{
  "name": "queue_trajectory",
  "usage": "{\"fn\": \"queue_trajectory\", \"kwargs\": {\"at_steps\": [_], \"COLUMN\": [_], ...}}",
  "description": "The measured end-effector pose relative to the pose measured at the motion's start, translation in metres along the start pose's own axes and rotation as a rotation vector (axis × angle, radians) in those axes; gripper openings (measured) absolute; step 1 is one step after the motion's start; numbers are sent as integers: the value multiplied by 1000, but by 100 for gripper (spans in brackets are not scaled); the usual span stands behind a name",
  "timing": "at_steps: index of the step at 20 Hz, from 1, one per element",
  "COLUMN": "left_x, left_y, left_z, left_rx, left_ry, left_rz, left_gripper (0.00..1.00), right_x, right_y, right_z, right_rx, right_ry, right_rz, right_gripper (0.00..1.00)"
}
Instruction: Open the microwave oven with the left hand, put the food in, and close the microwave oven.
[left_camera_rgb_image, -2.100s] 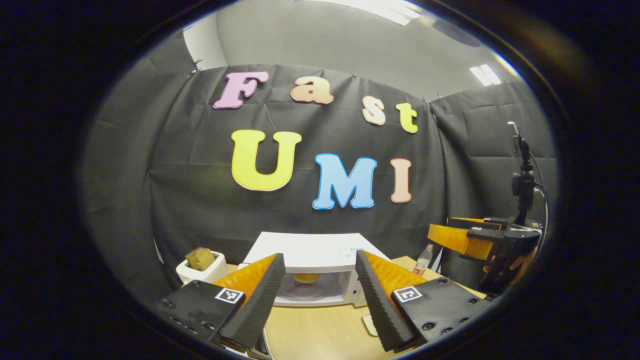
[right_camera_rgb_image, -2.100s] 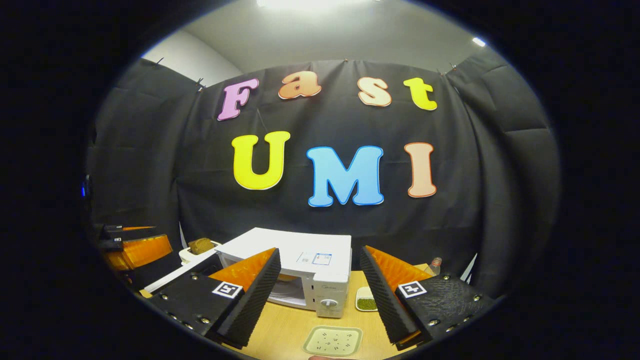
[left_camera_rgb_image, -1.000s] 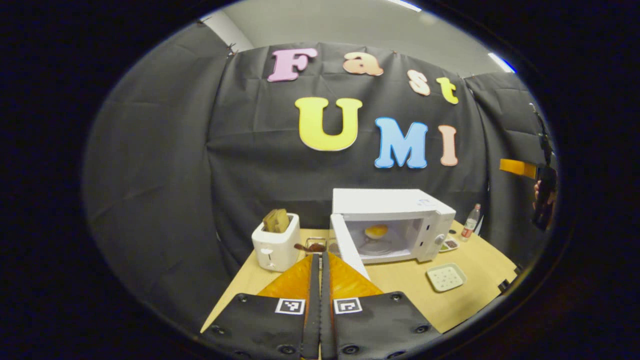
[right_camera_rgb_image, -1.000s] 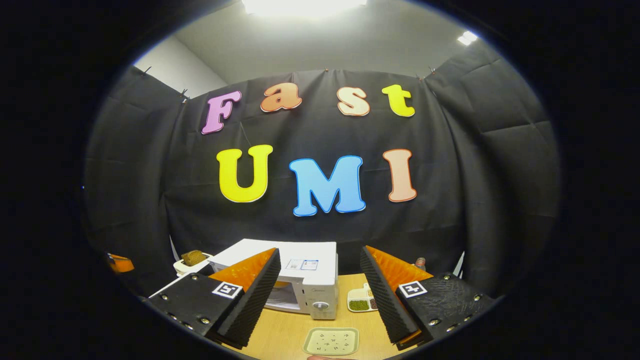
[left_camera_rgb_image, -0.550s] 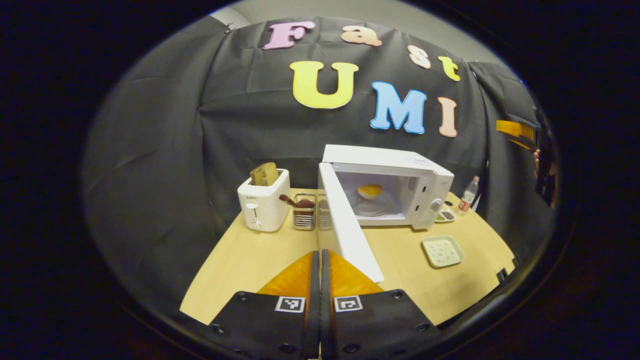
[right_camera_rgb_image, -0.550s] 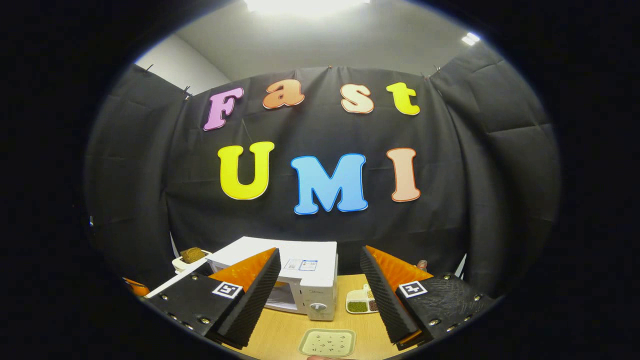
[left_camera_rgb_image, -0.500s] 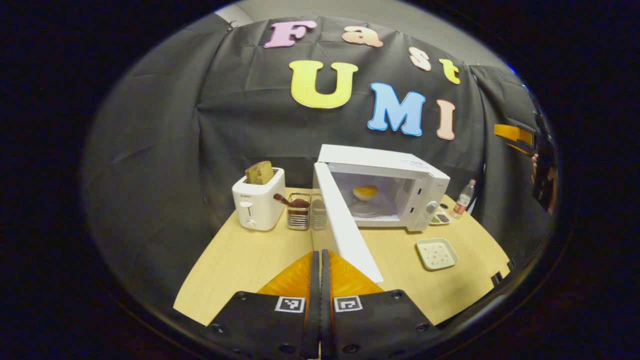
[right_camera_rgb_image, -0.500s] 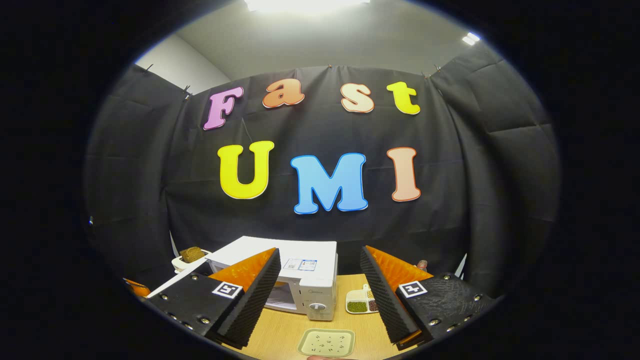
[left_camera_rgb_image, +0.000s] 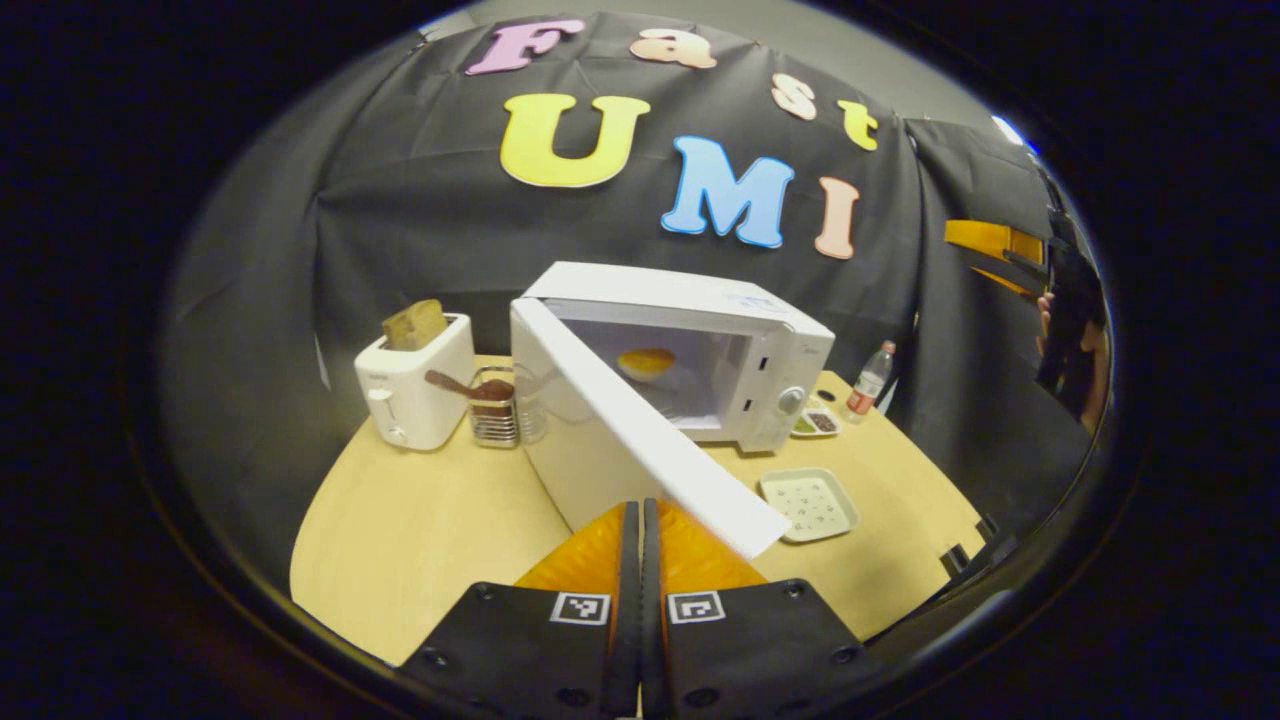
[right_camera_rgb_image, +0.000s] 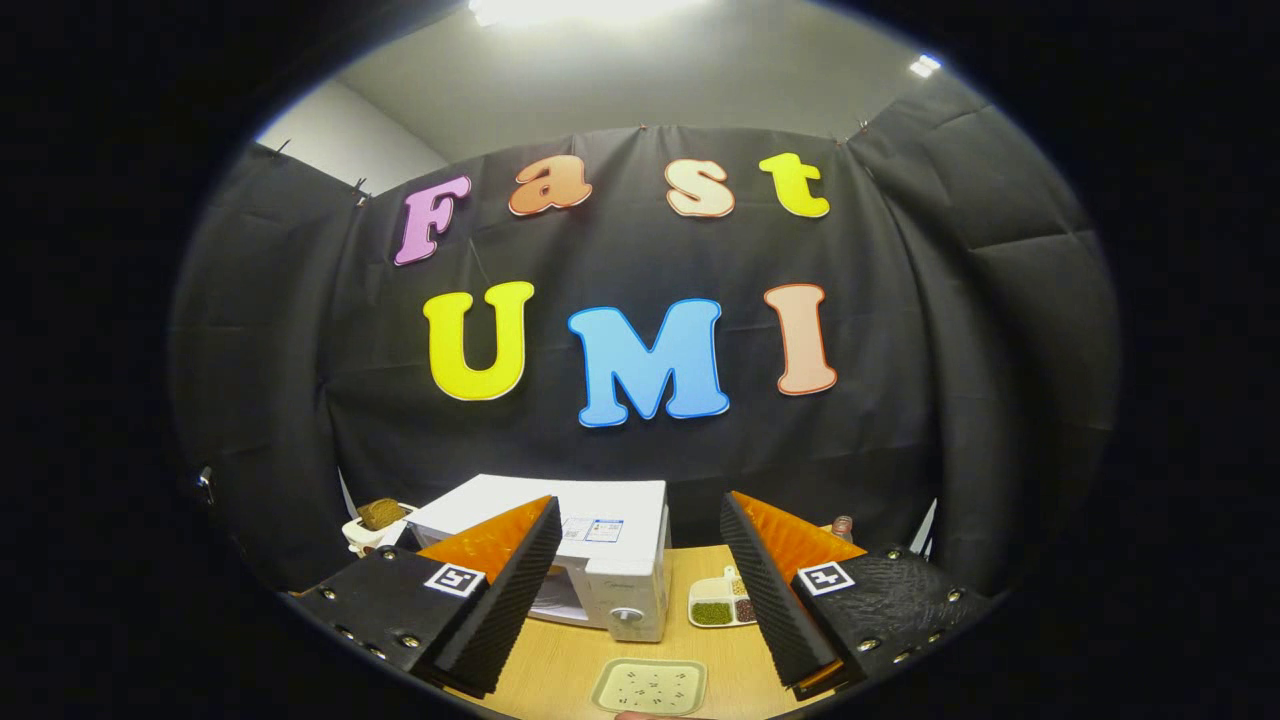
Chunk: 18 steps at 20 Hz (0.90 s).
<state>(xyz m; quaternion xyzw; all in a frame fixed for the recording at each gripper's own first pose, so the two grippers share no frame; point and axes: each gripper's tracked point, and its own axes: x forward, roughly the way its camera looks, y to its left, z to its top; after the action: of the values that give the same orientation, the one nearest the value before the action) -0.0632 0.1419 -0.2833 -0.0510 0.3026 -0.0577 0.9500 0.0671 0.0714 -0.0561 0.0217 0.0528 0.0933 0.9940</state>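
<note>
Left gripper (left_camera_rgb_image: 641, 520): fingers pressed together, empty, behind the microwave door (left_camera_rgb_image: 640, 430) (half open).
Right gripper (right_camera_rgb_image: 635, 560): fingers apart, empty.
Risk: a glancing push could shift the microwave (left_camera_rgb_image: 690, 350) along the bench (left_camera_rgb_image: 420, 530).

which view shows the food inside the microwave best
The left gripper view. It looks past the open door into the microwave, where the yellow food sits in plain sight. In the right gripper view the microwave is partly behind that gripper's own finger, and I can't make out the food there.
</note>
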Motion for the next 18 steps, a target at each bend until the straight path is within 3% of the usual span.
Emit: {"fn": "queue_trajectory", "kwargs": {"at_steps": [4, 18], "left_x": [31, 116], "left_y": [-31, -101], "left_z": [13, 55], "left_rx": [47, 28], "left_ry": [8, -34], "left_rz": [-61, -152], "left_gripper": [7, 7], "right_x": [-1, -14], "right_y": [-18, -65], "right_z": [11, 25], "right_rx": [-11, -56], "right_ry": [-35, -73], "right_rz": [-23, -85], "right_gripper": [98, 98]}}
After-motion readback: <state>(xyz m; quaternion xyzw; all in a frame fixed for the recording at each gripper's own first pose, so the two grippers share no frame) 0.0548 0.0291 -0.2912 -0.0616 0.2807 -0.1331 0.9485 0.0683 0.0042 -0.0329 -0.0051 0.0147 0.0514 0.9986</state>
